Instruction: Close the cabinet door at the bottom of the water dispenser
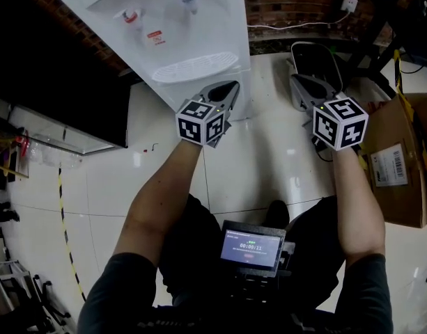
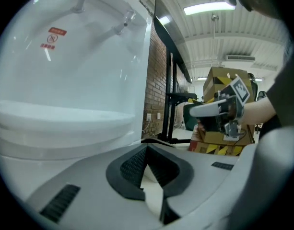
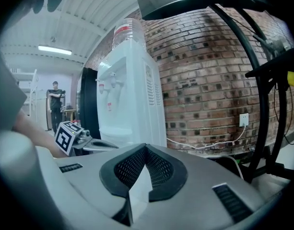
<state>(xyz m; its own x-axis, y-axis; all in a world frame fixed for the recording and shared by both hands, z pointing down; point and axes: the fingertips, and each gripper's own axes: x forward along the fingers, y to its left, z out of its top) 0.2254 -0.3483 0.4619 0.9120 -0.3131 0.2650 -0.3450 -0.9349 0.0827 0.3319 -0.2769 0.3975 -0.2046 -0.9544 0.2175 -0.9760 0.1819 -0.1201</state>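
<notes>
white water dispenser (image 1: 164, 37), red brick wall (image 3: 204, 80), white tiled floor (image 1: 269, 165)

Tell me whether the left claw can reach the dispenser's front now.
Likely yes: the shut left claw points at the dispenser just below its drip tray, and nothing shows between them.

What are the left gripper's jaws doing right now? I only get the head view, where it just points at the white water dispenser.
Observer: The left gripper has its jaws together with nothing between them, as its own view shows. It is close in front of the tall white plastic water dispenser.
Operator: And the right one?
Observer: The right gripper also has its jaws together and holds nothing.
Operator: What's on top of the dispenser? My view cuts it off.
Observer: A clear water bottle stands on top, seen in the right gripper view.
</notes>
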